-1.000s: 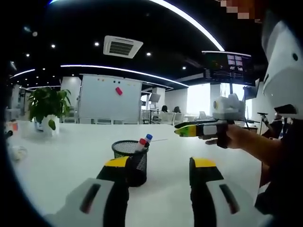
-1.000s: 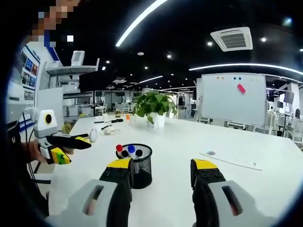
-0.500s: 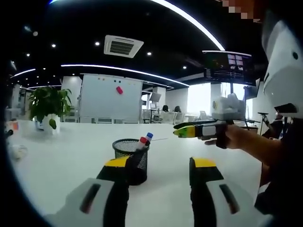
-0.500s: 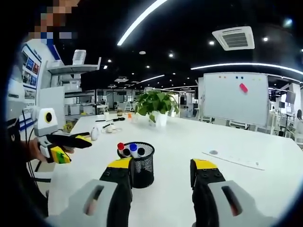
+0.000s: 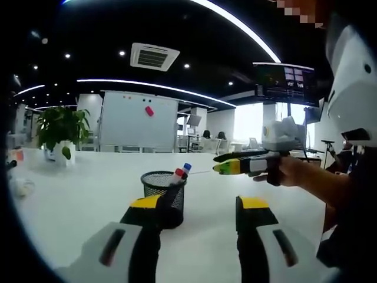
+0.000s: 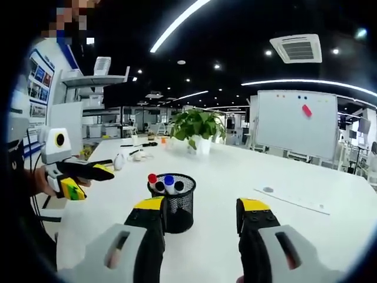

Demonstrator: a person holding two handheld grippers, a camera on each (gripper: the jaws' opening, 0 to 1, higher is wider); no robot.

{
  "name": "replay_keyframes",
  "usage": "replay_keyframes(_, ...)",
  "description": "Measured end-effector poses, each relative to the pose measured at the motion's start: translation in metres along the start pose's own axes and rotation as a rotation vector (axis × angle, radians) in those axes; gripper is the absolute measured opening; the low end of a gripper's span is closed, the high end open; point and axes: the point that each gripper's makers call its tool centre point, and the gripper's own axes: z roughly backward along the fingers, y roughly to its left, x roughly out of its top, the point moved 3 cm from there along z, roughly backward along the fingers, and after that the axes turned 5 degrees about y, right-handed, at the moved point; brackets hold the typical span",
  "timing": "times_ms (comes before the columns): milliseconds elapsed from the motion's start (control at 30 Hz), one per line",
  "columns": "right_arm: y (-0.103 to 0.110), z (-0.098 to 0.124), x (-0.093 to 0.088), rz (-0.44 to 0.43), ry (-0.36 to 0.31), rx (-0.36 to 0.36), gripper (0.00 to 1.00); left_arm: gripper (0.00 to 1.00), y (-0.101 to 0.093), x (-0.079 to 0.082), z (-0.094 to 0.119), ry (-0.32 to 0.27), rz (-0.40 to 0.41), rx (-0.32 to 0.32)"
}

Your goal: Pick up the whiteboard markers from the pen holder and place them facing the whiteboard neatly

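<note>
A black mesh pen holder (image 5: 161, 199) stands on the white table, just beyond my left gripper's (image 5: 199, 206) left jaw. Red- and blue-capped markers (image 5: 179, 173) lean out of it. My left gripper is open and holds nothing. In the right gripper view the pen holder (image 6: 175, 205) sits beside the left jaw of my right gripper (image 6: 199, 207), which is also open and holds nothing. It contains a red marker (image 6: 152, 178), a blue marker (image 6: 169, 180) and a black one. The whiteboard (image 5: 138, 122) stands beyond the table's far edge.
The right gripper (image 5: 238, 165) reaches in from the right, held by a hand. The left gripper (image 6: 82, 173) shows at the left. A potted plant (image 6: 200, 127) and small items (image 6: 132, 157) stand at the table's far end. A flat strip (image 6: 294, 200) lies right of the holder.
The right gripper has drifted a little towards the pen holder, which now looks slightly nearer and more central in its view. The left gripper has barely moved. Both stay open.
</note>
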Motion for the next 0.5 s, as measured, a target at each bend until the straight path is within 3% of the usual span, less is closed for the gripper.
replay_keyframes(500, -0.0025, -0.0074, -0.0019, 0.009, 0.006, -0.004, 0.48, 0.5, 0.0013, -0.0027, 0.0011, 0.004, 0.013, 0.006)
